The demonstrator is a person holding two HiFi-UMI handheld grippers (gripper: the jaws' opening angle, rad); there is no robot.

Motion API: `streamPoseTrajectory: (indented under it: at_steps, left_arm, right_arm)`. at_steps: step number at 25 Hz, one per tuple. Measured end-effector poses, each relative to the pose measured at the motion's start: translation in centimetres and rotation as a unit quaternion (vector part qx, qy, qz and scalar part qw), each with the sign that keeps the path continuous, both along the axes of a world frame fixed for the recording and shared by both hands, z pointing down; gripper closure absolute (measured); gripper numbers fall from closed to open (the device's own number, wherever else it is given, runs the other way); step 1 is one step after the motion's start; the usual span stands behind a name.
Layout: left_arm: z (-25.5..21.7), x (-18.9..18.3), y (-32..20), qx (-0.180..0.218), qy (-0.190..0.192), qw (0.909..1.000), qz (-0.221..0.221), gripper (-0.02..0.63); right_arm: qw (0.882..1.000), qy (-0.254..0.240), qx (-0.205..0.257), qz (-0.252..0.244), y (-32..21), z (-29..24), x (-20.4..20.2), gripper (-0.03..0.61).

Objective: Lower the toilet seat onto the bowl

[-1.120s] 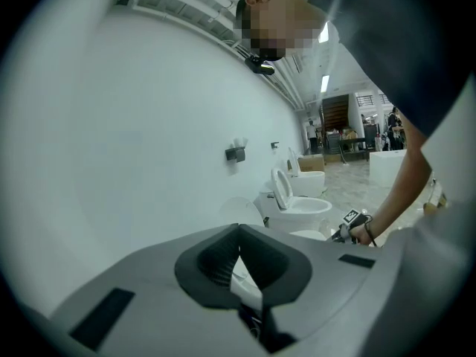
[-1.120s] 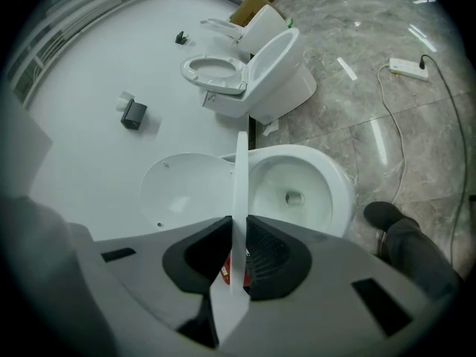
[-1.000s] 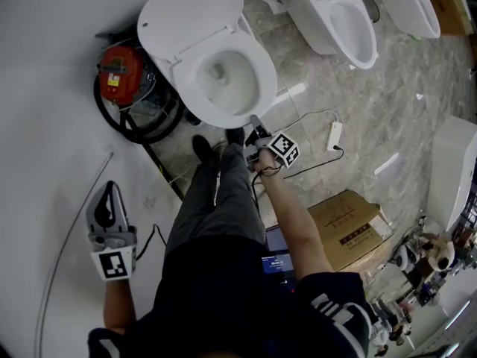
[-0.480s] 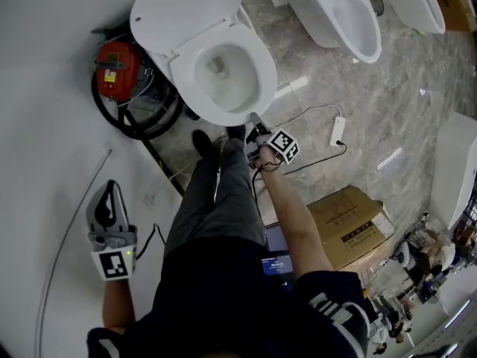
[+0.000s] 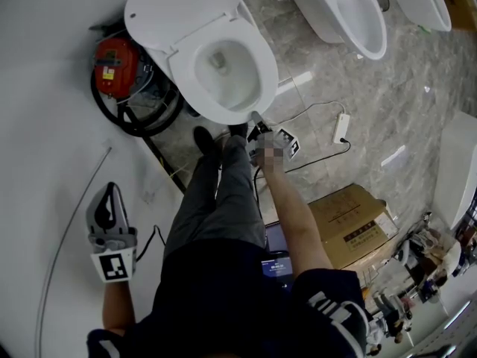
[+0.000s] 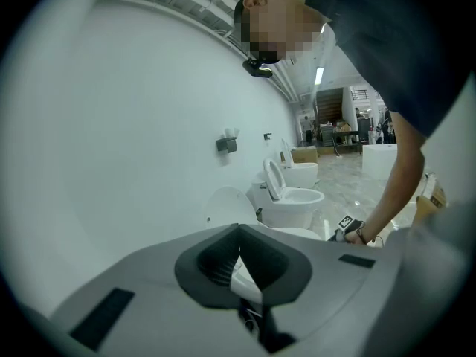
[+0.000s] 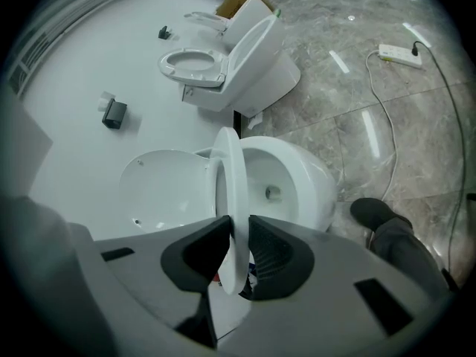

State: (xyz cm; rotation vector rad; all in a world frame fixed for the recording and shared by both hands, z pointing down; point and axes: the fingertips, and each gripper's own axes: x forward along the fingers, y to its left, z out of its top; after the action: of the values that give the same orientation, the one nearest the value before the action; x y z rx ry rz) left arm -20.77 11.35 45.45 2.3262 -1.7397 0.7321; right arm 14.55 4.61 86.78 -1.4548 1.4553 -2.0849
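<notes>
White wall point(image 5: 52, 88) fills the left side of the head view, and low against it hangs the left gripper point(image 5: 112, 192), its fingers point(image 6: 216, 255) closed tip to tip with nothing between them. Up from it, a red machine point(image 5: 119, 69) sits on the floor, ringed by a loop of black hose point(image 5: 138, 129), just beside the toilet's base. The toilet stands next, backed to the wall, with its lid point(image 5: 182, 10) tipped up and open. The toilet seat point(image 7: 227, 199) is off the bowl point(image 7: 297, 181). In the right gripper view it stands edge-on, between the raised lid on one side and the open bowl on the other. The right gripper point(image 5: 257, 119) is at the front of the bowl, and its fingers point(image 7: 275, 255) are clamped on the seat's front edge, one dark pad on each face. The person's dark shoe point(image 5: 203, 142) rests on the grey marble floor point(image 5: 373, 88) near the bowl. Farther right lie a white power strip point(image 5: 341, 127) with its cable and a cardboard box point(image 5: 350, 226). Another toilet point(image 5: 358, 17) stands at the top right.
</notes>
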Motion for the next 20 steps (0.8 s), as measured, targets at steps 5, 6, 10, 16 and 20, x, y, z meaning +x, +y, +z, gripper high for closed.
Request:
streamPoseTrajectory:
  at_steps: [5,6,10,16,20]
  left_arm:
    - [0.6,0.1,-0.5,-0.004,-0.001,1.0000,0.001,0.589]
    - [0.8,0.2,-0.5,-0.006,-0.001,1.0000,0.001,0.589]
    - [1.6,0.2,-0.5,-0.014,-0.002,0.9999,0.002,0.589]
    - [2.4,0.3,-0.6,-0.023,-0.005,0.9997,0.004,0.589]
    - [2.7,0.4,-0.7,-0.025,-0.005,0.9996,0.006,0.589]
  right_arm:
    - [1.000,0.005,-0.009,-0.005,0.2,1.7,0.2,0.483]
    - [1.000,0.006,-0.010,-0.006,0.2,2.1,0.2,0.480]
    - [1.000,0.006,-0.015,-0.004,0.4,3.4,0.4,0.480]
    - [1.000,0.008,-0.027,0.000,0.5,5.2,0.6,0.479]
    - [0.999,0.013,-0.030,-0.003,0.6,6.0,0.7,0.477]
